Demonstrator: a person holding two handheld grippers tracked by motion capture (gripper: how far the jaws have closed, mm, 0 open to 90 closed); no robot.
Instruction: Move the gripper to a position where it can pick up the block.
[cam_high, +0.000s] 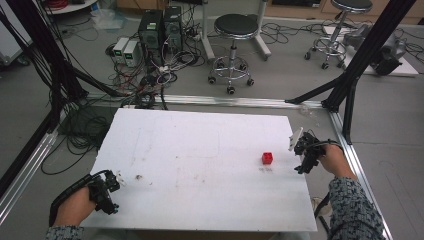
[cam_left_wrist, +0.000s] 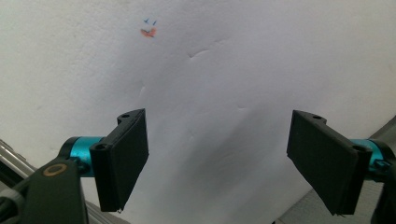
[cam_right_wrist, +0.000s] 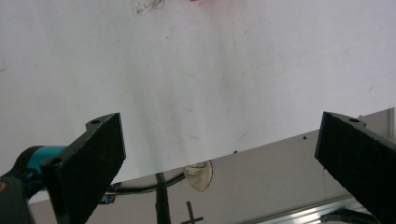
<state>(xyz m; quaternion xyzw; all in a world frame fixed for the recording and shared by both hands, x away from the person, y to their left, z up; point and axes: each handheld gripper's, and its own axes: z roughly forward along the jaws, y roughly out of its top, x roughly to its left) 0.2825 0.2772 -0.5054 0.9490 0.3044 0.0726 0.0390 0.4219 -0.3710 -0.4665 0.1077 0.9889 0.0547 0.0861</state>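
Note:
A small red cube (cam_high: 267, 158) sits on the white table board (cam_high: 200, 150), right of centre. My right gripper (cam_high: 306, 154) hovers at the board's right edge, a short way right of the cube. In the right gripper view it (cam_right_wrist: 224, 158) stands open, with bare white board and the board's edge between its jaws. My left gripper (cam_high: 106, 190) rests near the board's front left corner. In the left gripper view it (cam_left_wrist: 219, 158) is open over plain white surface, nothing between the pads.
A small dark smudge (cam_high: 138, 177) marks the board just right of the left gripper; a red and blue mark (cam_left_wrist: 149, 31) shows ahead of its jaws. Black frame posts (cam_high: 350, 75) rise at both sides. Stools (cam_high: 235, 30), computers and cables lie on the floor beyond.

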